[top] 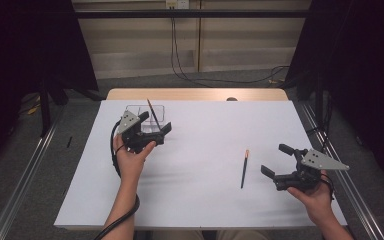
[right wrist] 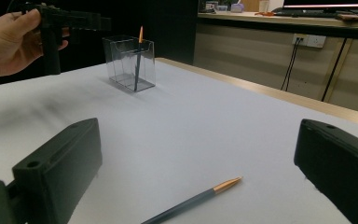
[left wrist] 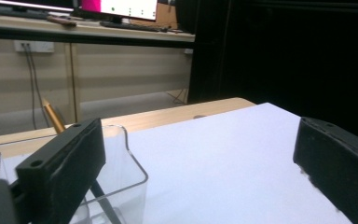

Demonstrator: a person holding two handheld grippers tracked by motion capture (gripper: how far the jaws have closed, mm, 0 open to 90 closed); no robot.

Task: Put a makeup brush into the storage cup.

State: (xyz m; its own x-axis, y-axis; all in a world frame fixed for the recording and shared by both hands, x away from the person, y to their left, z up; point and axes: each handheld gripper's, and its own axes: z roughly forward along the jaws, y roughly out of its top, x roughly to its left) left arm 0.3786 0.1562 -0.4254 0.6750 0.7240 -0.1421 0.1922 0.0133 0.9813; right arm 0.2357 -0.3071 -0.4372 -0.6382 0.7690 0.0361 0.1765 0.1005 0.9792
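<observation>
A clear plastic box [top: 139,111] stands at the table's far left with a dark pen [top: 153,115] leaning upright in it, gold end up. My left gripper [top: 155,124] hovers open just in front of the box. In the left gripper view the box [left wrist: 126,186] and that pen [left wrist: 52,115] sit by the left jaw. A second dark pen [top: 244,169] with a gold tip lies flat on the white sheet. My right gripper [top: 274,159] is open just right of it, holding nothing. In the right gripper view this pen [right wrist: 191,200] lies between the jaws, with the box [right wrist: 130,63] and left gripper [right wrist: 98,21] beyond.
A white sheet [top: 205,140] covers the wooden table [top: 195,94]. Metal rails [top: 25,175] run along both sides on the floor. Cables [top: 180,70] hang from a wall socket behind the table. Dark curtains flank the space.
</observation>
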